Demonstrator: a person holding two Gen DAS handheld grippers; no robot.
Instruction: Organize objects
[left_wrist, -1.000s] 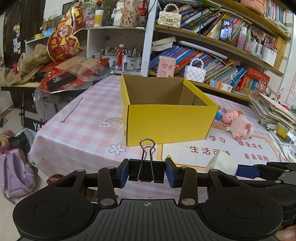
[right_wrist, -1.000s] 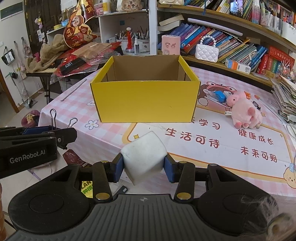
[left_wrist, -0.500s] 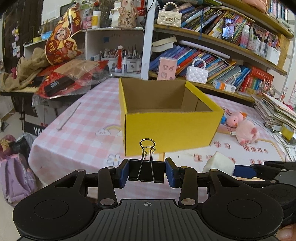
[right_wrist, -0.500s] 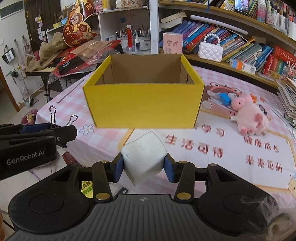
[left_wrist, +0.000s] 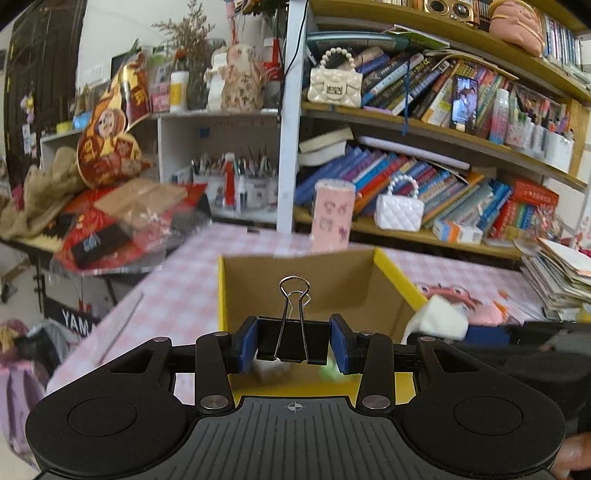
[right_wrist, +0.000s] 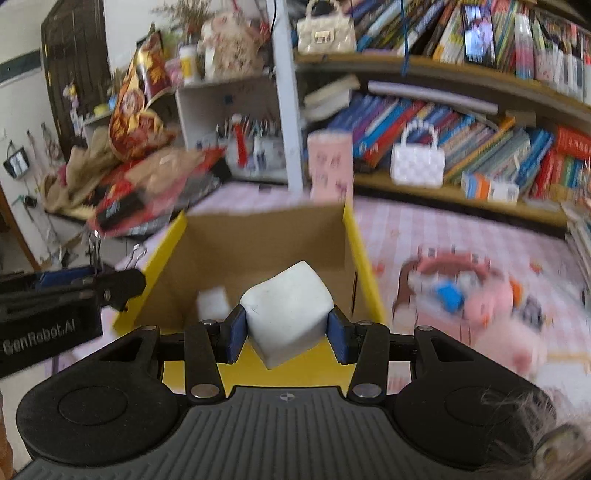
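My left gripper (left_wrist: 293, 343) is shut on a black binder clip (left_wrist: 291, 341) whose wire handles stand upright. It hangs over the front wall of the open yellow cardboard box (left_wrist: 227, 291). My right gripper (right_wrist: 284, 330) is shut on a white squashy cube (right_wrist: 288, 314), also above the box (right_wrist: 360, 254) at its near side. Inside the box lies a small white block (right_wrist: 211, 301). The left gripper (right_wrist: 110, 286) shows at the left in the right wrist view. The cube (left_wrist: 441, 319) shows at the right in the left wrist view.
The box stands on a pink checked tablecloth (left_wrist: 173, 273). A pink plush pig (right_wrist: 495, 299) and small toys lie to its right. A pink cup (left_wrist: 332, 216) stands behind it. Bookshelves (left_wrist: 443, 177) fill the back; a cluttered side table (left_wrist: 110, 221) is at left.
Both grippers have moved forward and up, from in front of the box to over its near wall, each still holding its object. The box interior now shows.
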